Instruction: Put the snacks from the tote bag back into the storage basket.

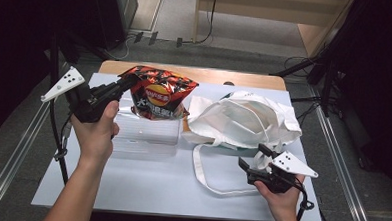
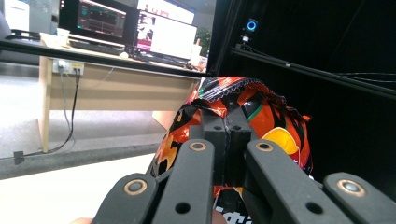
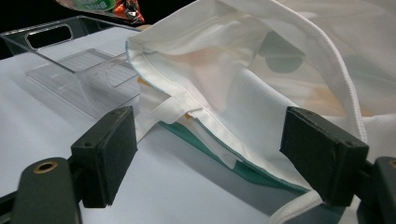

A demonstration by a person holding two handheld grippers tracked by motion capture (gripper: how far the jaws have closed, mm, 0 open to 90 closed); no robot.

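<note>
A clear plastic bin (image 1: 148, 133) sits on the white table (image 1: 155, 189)

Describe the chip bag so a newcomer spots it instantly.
Start at the white table; at its far left stands a clear plastic bin. Above it the left gripper pinches the chip bag, glossy red, orange and black, unlike the plain white tote bag beside it.

In the left gripper view, the lower part of the chip bag (image 2: 261, 121) is being hidden behind the black jaws at bottom centre. In the right gripper view, the white tote bag (image 3: 261, 84) is being cut off by the right edge, and the clear plastic bin (image 3: 70, 60) by the left edge.
</note>
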